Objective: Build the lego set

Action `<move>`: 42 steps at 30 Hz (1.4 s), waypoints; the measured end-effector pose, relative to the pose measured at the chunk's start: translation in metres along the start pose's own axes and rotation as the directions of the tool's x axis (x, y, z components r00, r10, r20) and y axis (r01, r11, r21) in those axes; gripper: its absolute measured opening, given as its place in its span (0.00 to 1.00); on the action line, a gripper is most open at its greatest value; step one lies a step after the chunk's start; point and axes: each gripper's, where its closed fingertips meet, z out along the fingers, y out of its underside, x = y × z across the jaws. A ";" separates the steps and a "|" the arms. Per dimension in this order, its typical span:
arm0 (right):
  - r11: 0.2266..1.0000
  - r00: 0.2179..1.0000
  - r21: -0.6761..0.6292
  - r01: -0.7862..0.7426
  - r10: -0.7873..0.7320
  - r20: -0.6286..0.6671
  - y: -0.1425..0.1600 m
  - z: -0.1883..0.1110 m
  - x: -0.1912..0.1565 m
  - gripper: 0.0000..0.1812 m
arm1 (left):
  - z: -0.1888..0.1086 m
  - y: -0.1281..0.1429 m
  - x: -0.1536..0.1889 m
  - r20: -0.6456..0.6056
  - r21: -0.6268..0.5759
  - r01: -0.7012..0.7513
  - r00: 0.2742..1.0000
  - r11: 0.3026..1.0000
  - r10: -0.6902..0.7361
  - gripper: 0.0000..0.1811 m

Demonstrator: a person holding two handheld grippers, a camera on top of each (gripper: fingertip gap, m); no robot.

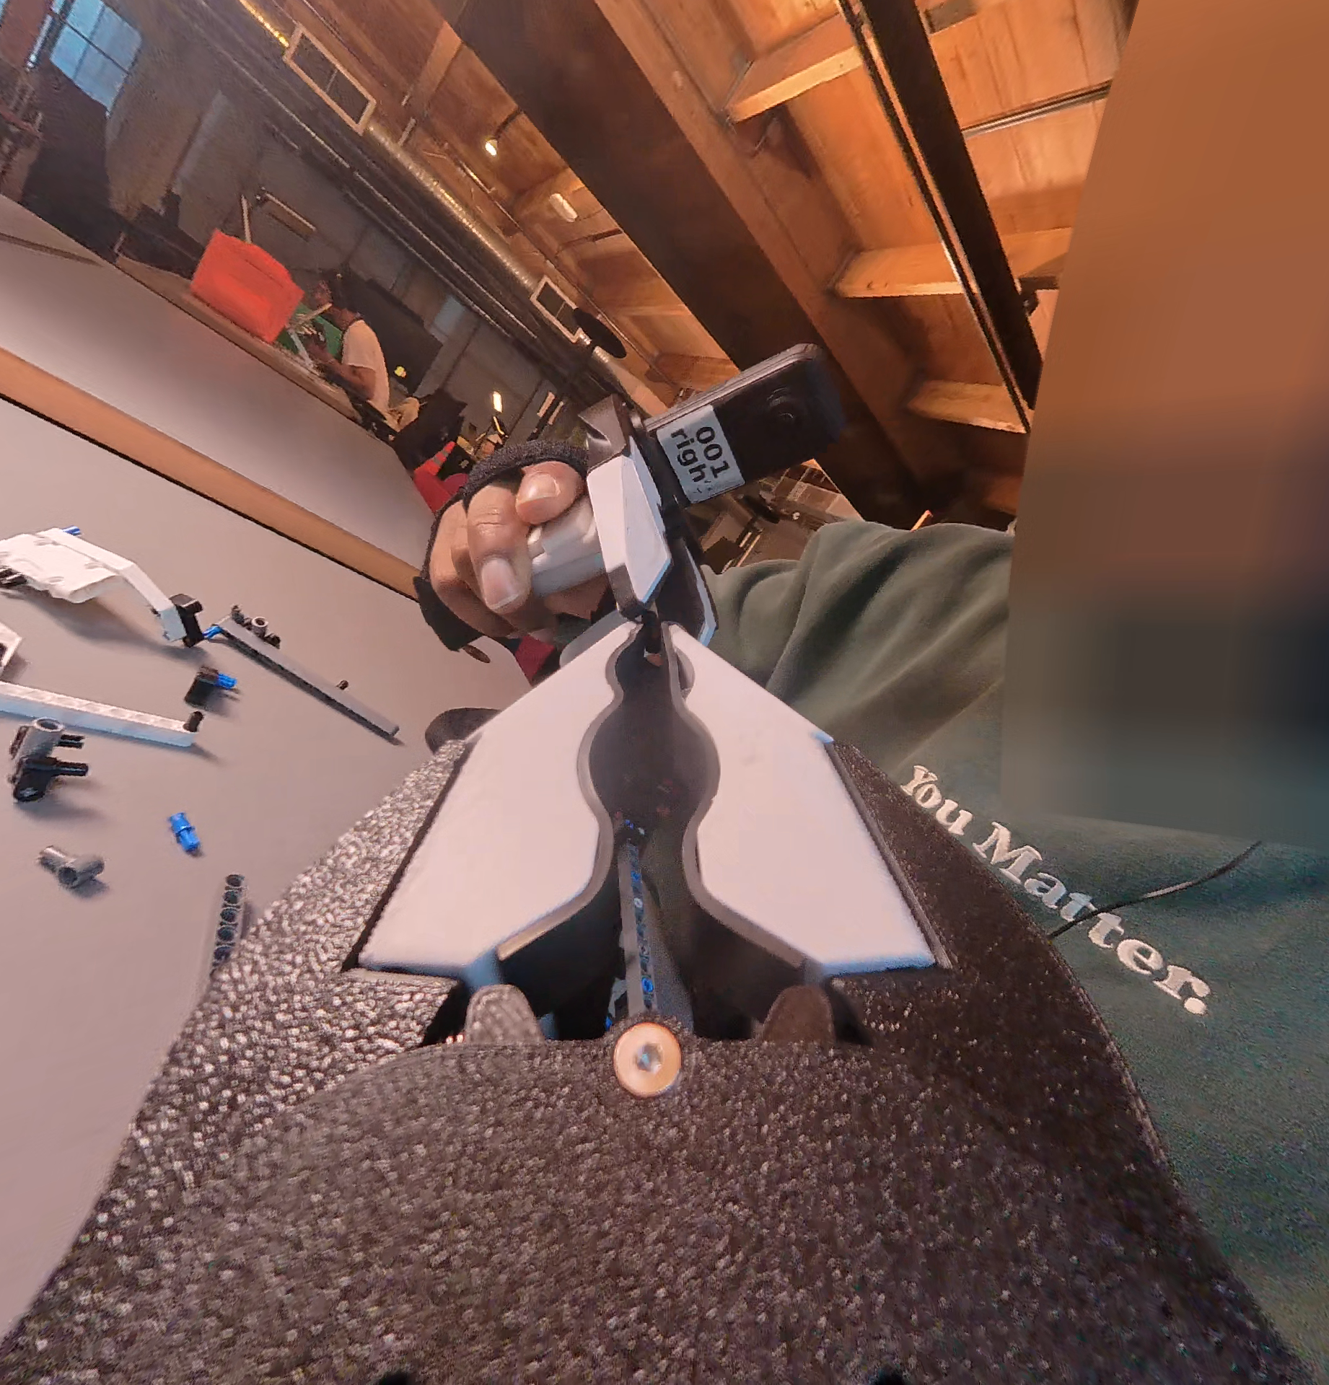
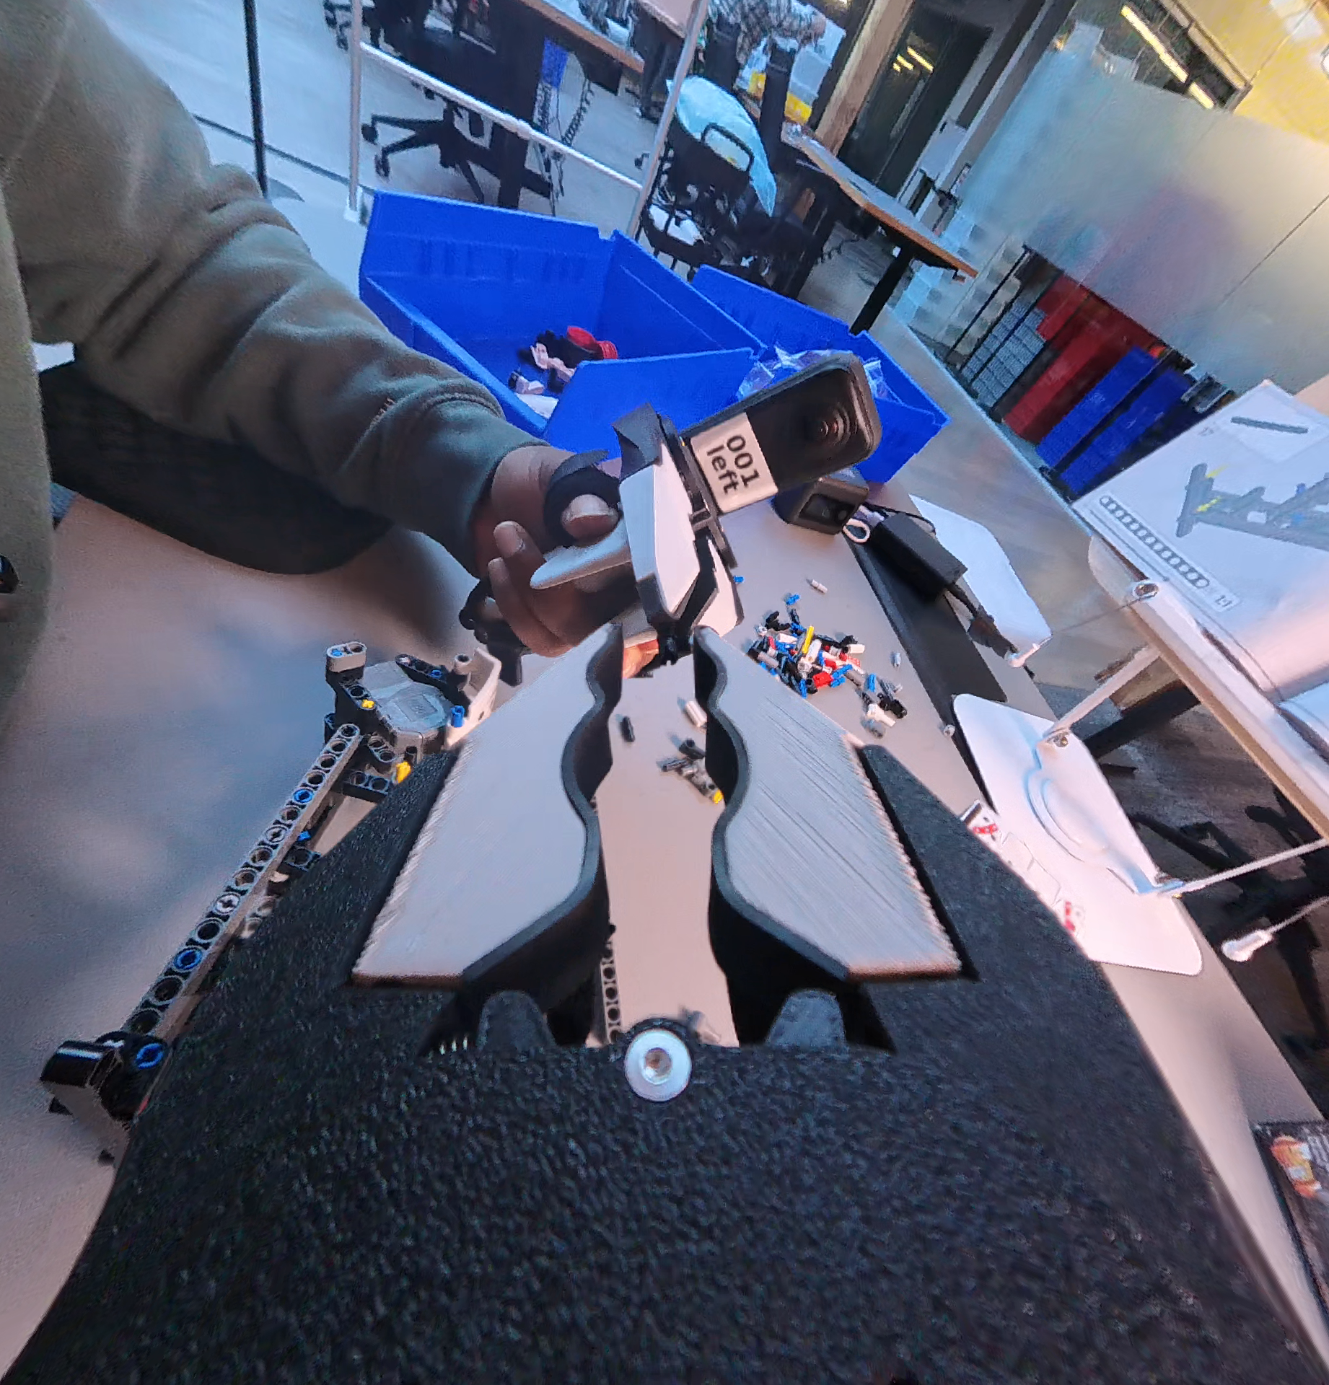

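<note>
My left gripper (image 1: 650,646) is shut on a small black pin (image 1: 649,638) at its tips, held above the table. My right gripper (image 2: 658,653) faces it tip to tip; its jaws stand a little apart around the left gripper's tip (image 2: 673,643) and the pin. A long grey beam assembly with blue pins (image 2: 272,847) lies on the table under my right gripper, with a grey and black block (image 2: 403,704) at its far end. Part of a beam shows through the gap of my left fingers (image 1: 635,914).
Loose parts lie on the table to the left: white panel (image 1: 62,562), white beam (image 1: 84,712), grey beam (image 1: 309,689), blue pin (image 1: 184,832), grey connector (image 1: 73,865). A pile of small pieces (image 2: 811,659), blue bins (image 2: 496,285) and an instruction booklet on a stand (image 2: 1246,510) are on the right. Only a small space, under 4 cm, lies between the two pairs of fingers.
</note>
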 end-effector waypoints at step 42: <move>0.563 0.887 -0.814 0.142 0.292 0.357 0.176 -0.010 -0.020 0.02 | -0.082 0.108 -0.121 0.327 -0.856 -0.071 0.693 0.512 0.643 0.04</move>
